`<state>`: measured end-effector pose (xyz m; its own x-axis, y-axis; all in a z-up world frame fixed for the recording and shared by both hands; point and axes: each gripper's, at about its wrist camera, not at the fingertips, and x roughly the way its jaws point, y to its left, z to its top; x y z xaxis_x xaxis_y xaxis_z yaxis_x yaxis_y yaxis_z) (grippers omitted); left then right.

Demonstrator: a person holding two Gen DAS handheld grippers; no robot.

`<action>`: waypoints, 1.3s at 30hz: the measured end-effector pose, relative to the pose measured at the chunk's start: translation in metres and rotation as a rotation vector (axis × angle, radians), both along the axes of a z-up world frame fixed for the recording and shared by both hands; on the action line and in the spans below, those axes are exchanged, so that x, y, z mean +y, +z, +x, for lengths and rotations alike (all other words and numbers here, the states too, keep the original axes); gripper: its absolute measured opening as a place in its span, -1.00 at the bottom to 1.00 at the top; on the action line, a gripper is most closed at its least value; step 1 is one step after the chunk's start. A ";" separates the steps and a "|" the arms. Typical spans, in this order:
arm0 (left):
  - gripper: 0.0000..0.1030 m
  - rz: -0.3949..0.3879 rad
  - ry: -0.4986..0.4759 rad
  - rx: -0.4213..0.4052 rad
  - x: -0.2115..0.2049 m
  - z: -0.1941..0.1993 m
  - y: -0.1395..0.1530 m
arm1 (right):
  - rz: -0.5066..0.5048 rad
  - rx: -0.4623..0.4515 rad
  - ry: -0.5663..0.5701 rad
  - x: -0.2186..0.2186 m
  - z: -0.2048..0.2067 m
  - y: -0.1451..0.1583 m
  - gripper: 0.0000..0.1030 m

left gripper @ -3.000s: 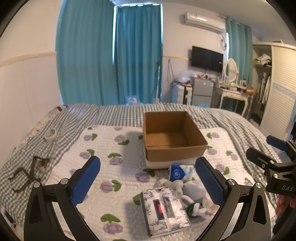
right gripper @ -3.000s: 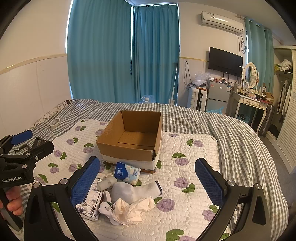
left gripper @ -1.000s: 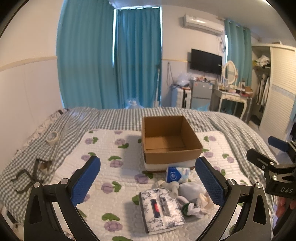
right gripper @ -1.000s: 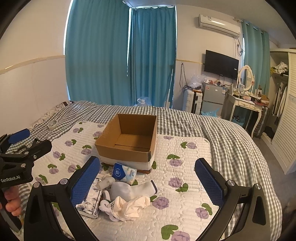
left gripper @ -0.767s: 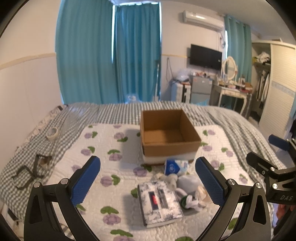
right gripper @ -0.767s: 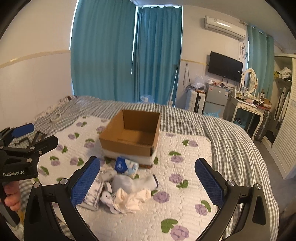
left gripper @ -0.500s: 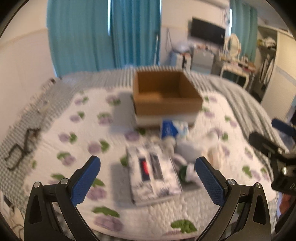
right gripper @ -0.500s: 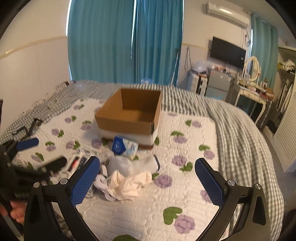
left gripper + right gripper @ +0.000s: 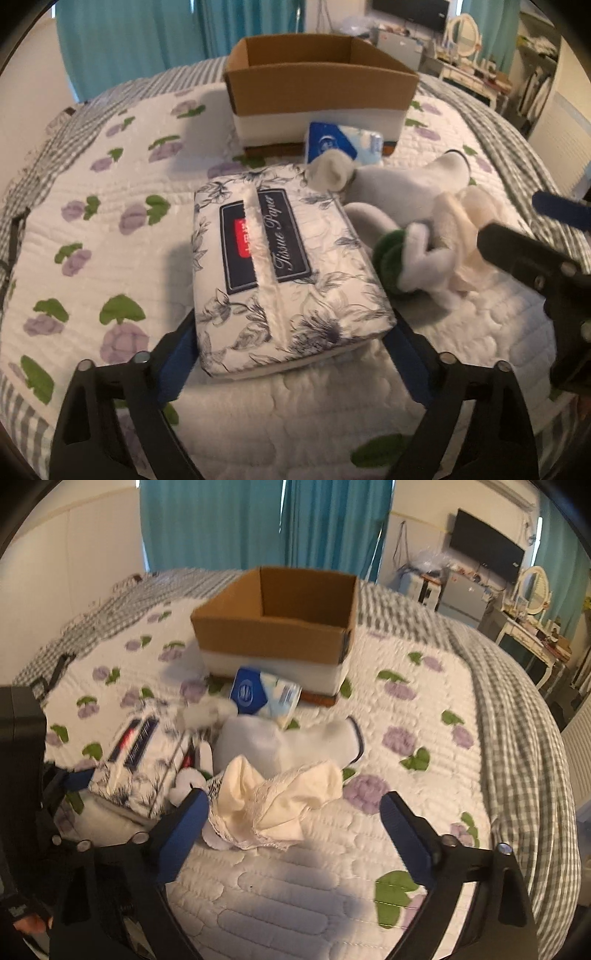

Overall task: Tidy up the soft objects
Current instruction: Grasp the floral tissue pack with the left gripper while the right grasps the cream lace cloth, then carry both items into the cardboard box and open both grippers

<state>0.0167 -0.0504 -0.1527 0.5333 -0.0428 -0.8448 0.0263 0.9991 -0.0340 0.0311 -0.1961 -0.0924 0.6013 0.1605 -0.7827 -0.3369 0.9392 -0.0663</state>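
Note:
A floral tissue paper pack [image 9: 273, 266] lies on the quilt, its near end between the open fingers of my left gripper [image 9: 291, 350]; the blue pads flank its corners. To its right lie a white sock with a green cuff [image 9: 402, 258], a grey sock [image 9: 402, 177] and a cream lace cloth [image 9: 273, 797]. A small blue tissue packet [image 9: 340, 142] leans on the empty cardboard box [image 9: 317, 77]. My right gripper [image 9: 291, 812] is open, low over the quilt, its left pad beside the cream cloth. The tissue pack also shows in the right wrist view [image 9: 136, 760].
The bed has a white quilt with purple flowers [image 9: 369, 856] over a checked blanket [image 9: 524, 738]. A black strap [image 9: 13, 236] lies at the left edge. Curtains, a dresser and a TV stand behind the bed.
Both grippers have dropped down and forward to the pile. My left gripper now straddles the near end of the tissue pack; my right gripper now sits beside the cream cloth.

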 end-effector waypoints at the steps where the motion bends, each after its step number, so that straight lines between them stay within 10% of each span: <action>1: 0.74 -0.013 0.000 -0.001 0.003 0.002 -0.001 | 0.000 0.014 0.004 0.001 0.001 -0.003 0.64; 7: 0.60 -0.034 -0.028 -0.026 0.013 0.004 0.004 | 0.025 0.097 0.048 0.008 0.011 -0.017 -0.38; 11: 0.56 -0.026 -0.047 -0.062 0.023 0.000 0.016 | 0.017 0.084 0.073 0.013 0.005 -0.010 -0.70; 27: 0.47 -0.038 -0.042 -0.262 0.040 0.006 0.097 | 0.107 -0.110 0.074 0.004 0.004 0.073 -0.76; 39: 0.47 -0.039 -0.075 -0.404 0.032 0.081 0.153 | 0.129 -0.214 0.084 -0.003 0.079 0.120 -0.76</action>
<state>0.0974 -0.0180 0.0001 0.8157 -0.1224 -0.5654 0.1184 0.9920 -0.0440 0.1103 -0.1993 0.0280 0.7314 0.3067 -0.6091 -0.4050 0.9140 -0.0261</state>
